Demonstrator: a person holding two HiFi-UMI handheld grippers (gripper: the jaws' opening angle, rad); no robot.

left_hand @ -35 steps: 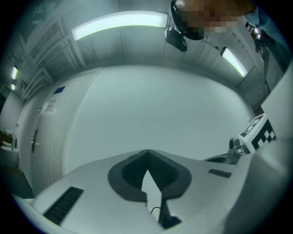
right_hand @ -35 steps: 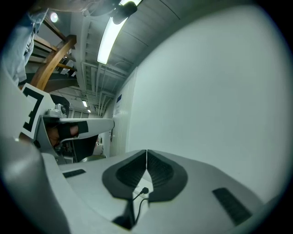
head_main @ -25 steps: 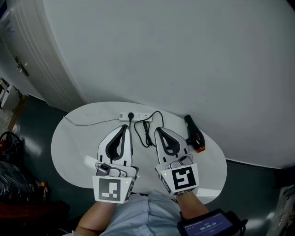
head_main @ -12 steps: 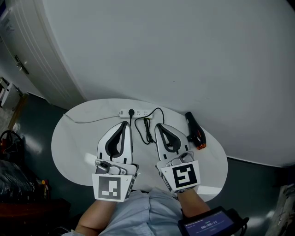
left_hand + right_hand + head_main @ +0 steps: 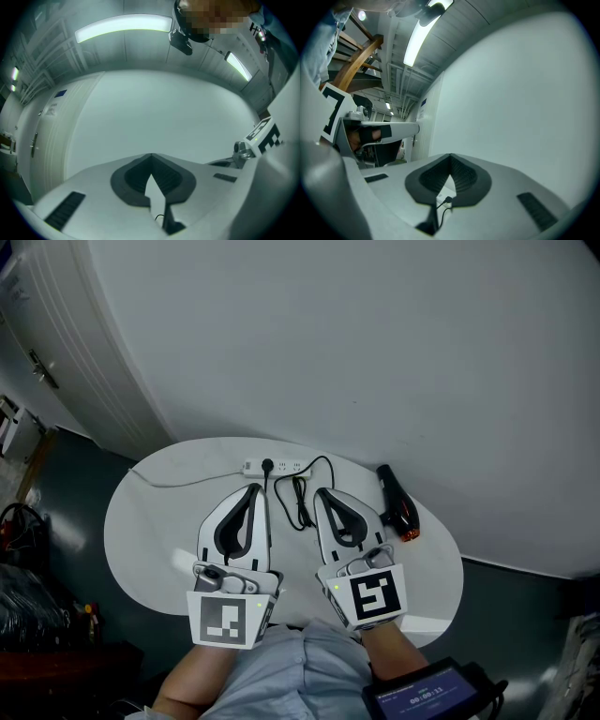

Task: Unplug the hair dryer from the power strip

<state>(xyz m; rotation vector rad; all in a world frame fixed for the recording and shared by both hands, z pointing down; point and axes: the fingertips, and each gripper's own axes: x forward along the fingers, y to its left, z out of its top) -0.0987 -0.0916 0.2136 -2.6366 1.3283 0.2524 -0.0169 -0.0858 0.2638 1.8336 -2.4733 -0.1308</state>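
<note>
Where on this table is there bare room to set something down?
The widest bare patch is the table's left side, between the white cable and the left gripper. A smaller one lies at the front right, below the hair dryer. The middle back is crowded: power strip, coiled black cord, right gripper.

Both grippers held out side by side, empty.
The left gripper (image 5: 251, 491) and right gripper (image 5: 323, 495) point forward, each with jaws closed tip to tip.

One hair dryer (image 5: 397, 504), one power strip (image 5: 277, 466)
</note>
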